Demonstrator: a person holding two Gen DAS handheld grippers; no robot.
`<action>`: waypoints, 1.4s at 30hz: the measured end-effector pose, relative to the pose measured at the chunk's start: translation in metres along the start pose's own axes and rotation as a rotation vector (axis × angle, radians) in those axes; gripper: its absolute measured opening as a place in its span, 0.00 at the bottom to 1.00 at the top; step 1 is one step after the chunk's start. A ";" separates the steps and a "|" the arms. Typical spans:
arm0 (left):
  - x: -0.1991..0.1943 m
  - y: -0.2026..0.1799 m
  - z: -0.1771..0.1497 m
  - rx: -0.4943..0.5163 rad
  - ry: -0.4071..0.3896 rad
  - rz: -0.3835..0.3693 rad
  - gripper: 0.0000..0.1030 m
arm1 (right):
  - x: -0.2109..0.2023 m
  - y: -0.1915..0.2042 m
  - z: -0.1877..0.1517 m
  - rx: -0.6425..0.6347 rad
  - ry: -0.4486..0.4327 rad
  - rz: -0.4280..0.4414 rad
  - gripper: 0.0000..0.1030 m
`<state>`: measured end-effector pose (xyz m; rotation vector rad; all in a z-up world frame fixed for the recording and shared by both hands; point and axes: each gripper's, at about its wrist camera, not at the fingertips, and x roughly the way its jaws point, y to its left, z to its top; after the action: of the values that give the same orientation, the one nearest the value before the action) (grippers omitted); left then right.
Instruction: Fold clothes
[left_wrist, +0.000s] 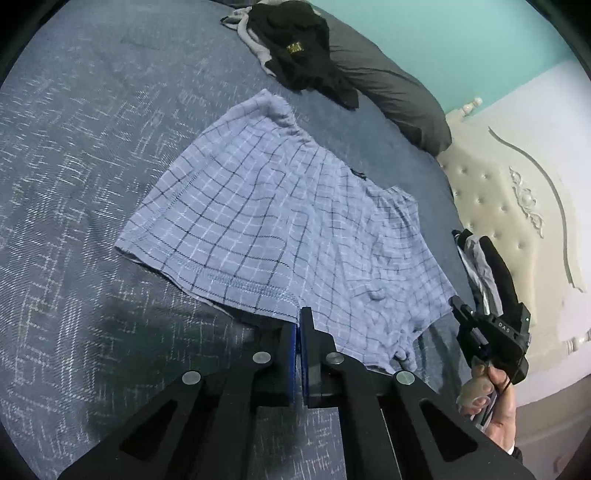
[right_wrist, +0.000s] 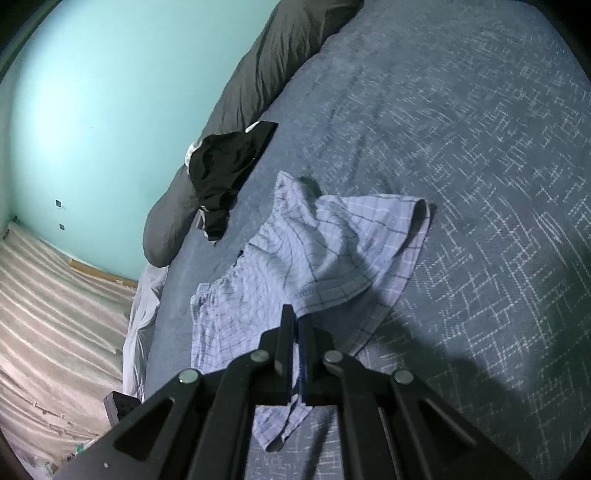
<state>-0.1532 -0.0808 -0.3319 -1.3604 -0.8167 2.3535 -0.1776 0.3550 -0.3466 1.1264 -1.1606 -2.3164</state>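
Here, checked blue shorts (left_wrist: 280, 229) lie spread on the blue bedspread (left_wrist: 92, 166). Left gripper (left_wrist: 298, 325) is clamped on their hem; right gripper (right_wrist: 297, 325) is closed, probably pinching the cloth too.

Right hand-held gripper (right_wrist: 296, 325) pinches checked shorts (right_wrist: 332, 251) on blue bedspread (right_wrist: 461, 147).

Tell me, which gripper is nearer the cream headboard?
Right. The right gripper pinches the checked shorts at the edge beside the headboard; the left gripper pinches their hem farther from it.
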 end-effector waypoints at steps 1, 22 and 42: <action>-0.002 0.000 -0.001 0.002 -0.003 -0.001 0.01 | -0.002 -0.001 -0.001 0.006 -0.001 0.004 0.02; -0.017 0.004 0.001 0.036 0.015 -0.010 0.01 | -0.015 -0.011 -0.003 0.028 -0.004 -0.013 0.02; -0.028 0.007 0.022 0.044 -0.005 0.071 0.49 | -0.006 -0.022 -0.001 0.068 0.020 -0.144 0.05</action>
<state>-0.1578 -0.1080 -0.3088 -1.3882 -0.7253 2.4147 -0.1718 0.3721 -0.3610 1.2937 -1.1954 -2.3822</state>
